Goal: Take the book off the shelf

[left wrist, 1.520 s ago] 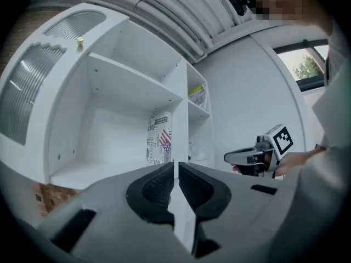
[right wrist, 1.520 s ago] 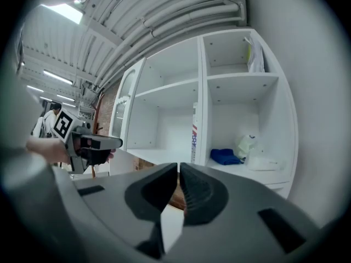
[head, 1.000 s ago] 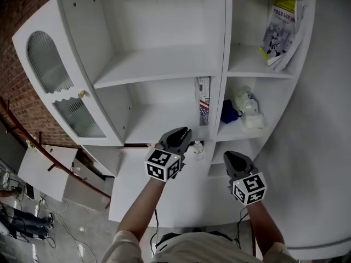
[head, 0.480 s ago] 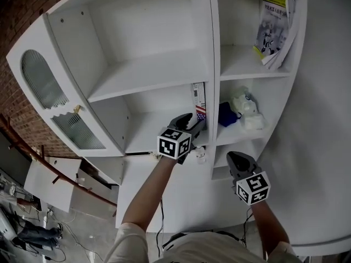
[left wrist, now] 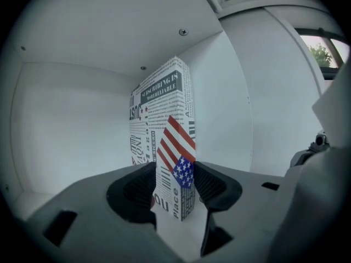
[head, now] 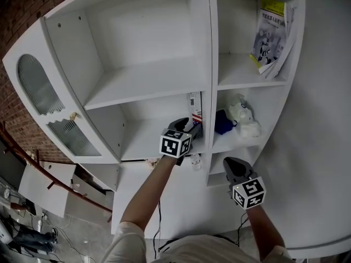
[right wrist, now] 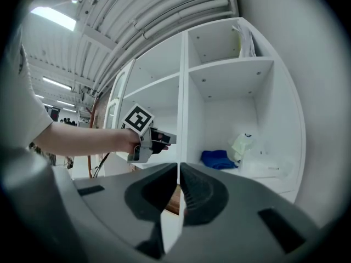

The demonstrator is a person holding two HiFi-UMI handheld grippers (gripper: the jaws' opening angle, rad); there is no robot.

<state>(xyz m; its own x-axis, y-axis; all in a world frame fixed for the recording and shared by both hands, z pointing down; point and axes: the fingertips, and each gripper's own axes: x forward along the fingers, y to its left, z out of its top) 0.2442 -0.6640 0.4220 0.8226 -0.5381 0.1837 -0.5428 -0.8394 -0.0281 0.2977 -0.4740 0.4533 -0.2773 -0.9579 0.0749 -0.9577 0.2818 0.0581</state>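
Note:
A slim book [head: 194,107] printed with newsprint lettering and a stars-and-stripes patch stands upright against the right wall of a white shelf [head: 148,138] compartment. In the left gripper view the book [left wrist: 167,147] rises straight ahead. My left gripper [head: 189,126] reaches into that compartment, and its jaws have just been opening. They now stand wide, with the book's lower spine between the pads of the left gripper [left wrist: 174,185]; I see no firm press. My right gripper [head: 231,163] hangs lower right, outside the shelf, shut and holding nothing [right wrist: 179,185]. The right gripper view shows the left gripper [right wrist: 159,138] from the side.
A magazine [head: 271,32] leans in the upper right compartment. A blue cloth [head: 224,122] and white bags [head: 244,116] lie in the compartment right of the book. A glass-paned door [head: 38,86] hangs open at the left, before a brick wall [head: 16,4].
My left gripper has travelled forward into the compartment up to the book, and its jaws have gone from shut to wide. The right gripper has stayed put.

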